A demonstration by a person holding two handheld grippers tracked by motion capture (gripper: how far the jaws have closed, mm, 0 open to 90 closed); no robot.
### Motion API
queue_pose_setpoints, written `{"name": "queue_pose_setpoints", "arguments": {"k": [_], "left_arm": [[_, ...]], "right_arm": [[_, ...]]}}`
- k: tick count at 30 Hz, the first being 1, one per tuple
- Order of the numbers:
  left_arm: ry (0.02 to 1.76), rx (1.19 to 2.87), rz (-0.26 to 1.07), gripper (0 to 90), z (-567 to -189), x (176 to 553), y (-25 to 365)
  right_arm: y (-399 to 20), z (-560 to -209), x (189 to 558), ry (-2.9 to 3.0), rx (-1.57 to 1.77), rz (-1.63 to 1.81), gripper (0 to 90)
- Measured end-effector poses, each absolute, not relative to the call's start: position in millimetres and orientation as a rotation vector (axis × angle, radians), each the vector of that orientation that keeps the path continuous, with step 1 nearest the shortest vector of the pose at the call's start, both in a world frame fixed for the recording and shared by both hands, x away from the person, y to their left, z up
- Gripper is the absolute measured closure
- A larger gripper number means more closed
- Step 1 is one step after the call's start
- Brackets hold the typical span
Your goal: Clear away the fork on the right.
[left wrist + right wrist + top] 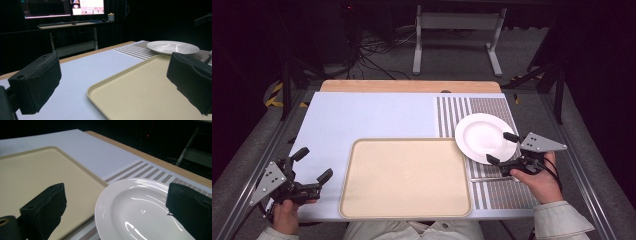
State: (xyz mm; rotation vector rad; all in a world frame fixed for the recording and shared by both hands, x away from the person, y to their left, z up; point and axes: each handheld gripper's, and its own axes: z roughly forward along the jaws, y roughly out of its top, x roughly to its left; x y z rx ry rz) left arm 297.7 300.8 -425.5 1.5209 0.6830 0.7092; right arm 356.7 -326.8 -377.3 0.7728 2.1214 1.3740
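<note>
The table point(377, 117) in front of me is the biggest thing here, pale blue-white over most of its top with a wooden strip along the far edge. On its right part lies a striped grey mat point(499, 187). Square before me sits a beige tray point(404, 177) with nothing in it; its right rim runs along the mat's left side.

The white plate point(482, 137) rests on the far part of the mat, its left edge reaching over the tray's far right corner. In the right gripper view the plate point(140, 212) lies low between my two black jaws, its rim just beside the tray point(30, 177).

My right tongs point(502, 148) are spread wide, one jaw over the plate's right rim and the other at its near edge; I cannot tell whether either touches it. My left tongs point(312, 162) are wide too, holding nothing, above the table's near left corner and well apart from the plate. In the left gripper view the tray's corner point(100, 91) lies between those jaws, with the plate point(172, 47) farther off.
</note>
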Motion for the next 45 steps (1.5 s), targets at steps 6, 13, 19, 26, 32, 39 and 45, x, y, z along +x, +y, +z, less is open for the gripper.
{"name": "queue_pose_setpoints", "arguments": {"k": [6, 13, 19, 26, 32, 39, 45], "left_arm": [[0.685, 1.522, 0.707, 0.2, -425, 298, 301], [0.685, 1.521, 0.707, 0.2, -425, 298, 301], [0.683, 1.526, 0.704, 0.2, -425, 298, 300], [0.685, 1.523, 0.703, 0.2, -425, 298, 300], [0.685, 1.525, 0.703, 0.2, -426, 298, 300], [0.685, 1.524, 0.704, 0.2, -426, 298, 300], [0.684, 1.525, 0.703, 0.2, -425, 298, 300]], "right_arm": [[-322, -369, 361, 2.294, 0.722, 1.246, 8.3], [-317, -360, 364, 2.472, 0.648, 1.055, 11.3], [-315, -356, 365, 2.577, 0.591, 0.901, 11.5], [-314, -354, 368, 2.673, 0.566, 0.763, 10.0], [-312, -361, 370, 2.766, 0.525, 0.651, 10.7], [-311, -366, 370, 2.864, 0.504, 0.534, 12.7], [-311, -371, 370, 2.926, 0.497, 0.455, 12.9]]}}
